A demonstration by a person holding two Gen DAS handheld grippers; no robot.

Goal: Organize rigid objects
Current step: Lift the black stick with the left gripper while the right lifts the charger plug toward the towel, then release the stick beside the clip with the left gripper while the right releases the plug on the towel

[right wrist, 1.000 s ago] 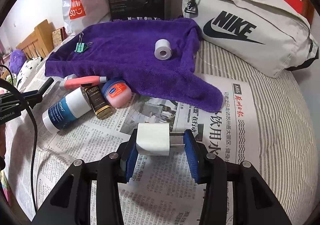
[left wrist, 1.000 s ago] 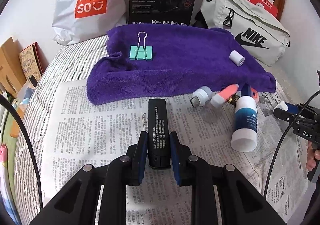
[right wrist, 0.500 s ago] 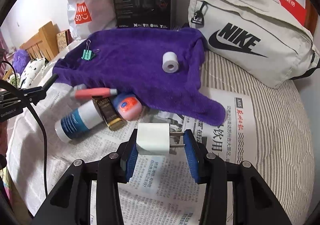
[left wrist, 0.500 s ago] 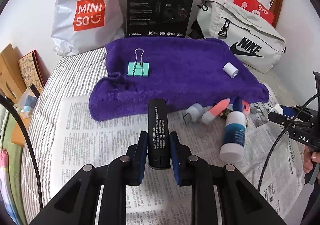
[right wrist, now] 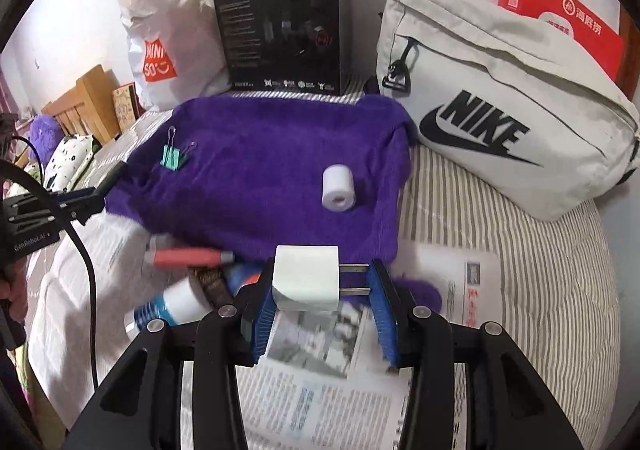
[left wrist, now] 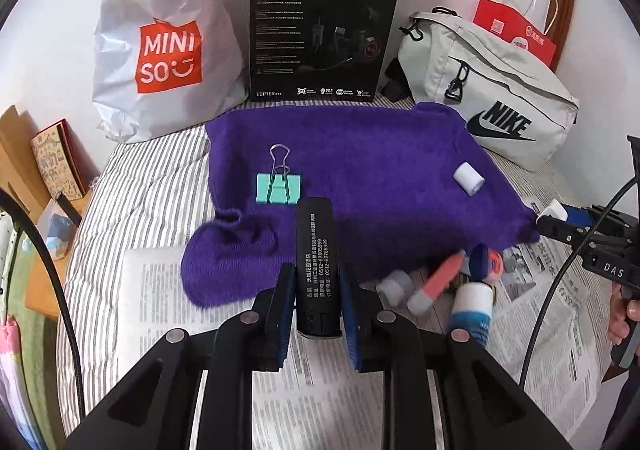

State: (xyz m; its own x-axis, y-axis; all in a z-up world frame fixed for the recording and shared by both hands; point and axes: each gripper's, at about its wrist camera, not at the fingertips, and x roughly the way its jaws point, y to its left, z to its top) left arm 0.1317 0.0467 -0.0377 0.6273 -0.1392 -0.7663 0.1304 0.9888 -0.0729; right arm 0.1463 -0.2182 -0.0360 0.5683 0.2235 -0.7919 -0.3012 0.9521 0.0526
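Left gripper (left wrist: 316,300) pinches a black stick (left wrist: 315,258) with white print down its side, low in the middle of the frame, over the purple towel (left wrist: 360,153). Right gripper (right wrist: 322,292) squeezes a white plug (right wrist: 306,278), its two metal pins touching the right blue pad. Green clip (left wrist: 279,187) and white roll (right wrist: 338,187) lie on the towel.

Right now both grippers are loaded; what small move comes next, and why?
Probably carry the black bar in the left gripper forward and set it on the purple towel beside the green binder clip. The clip and white roll already lie there, with free towel between them.
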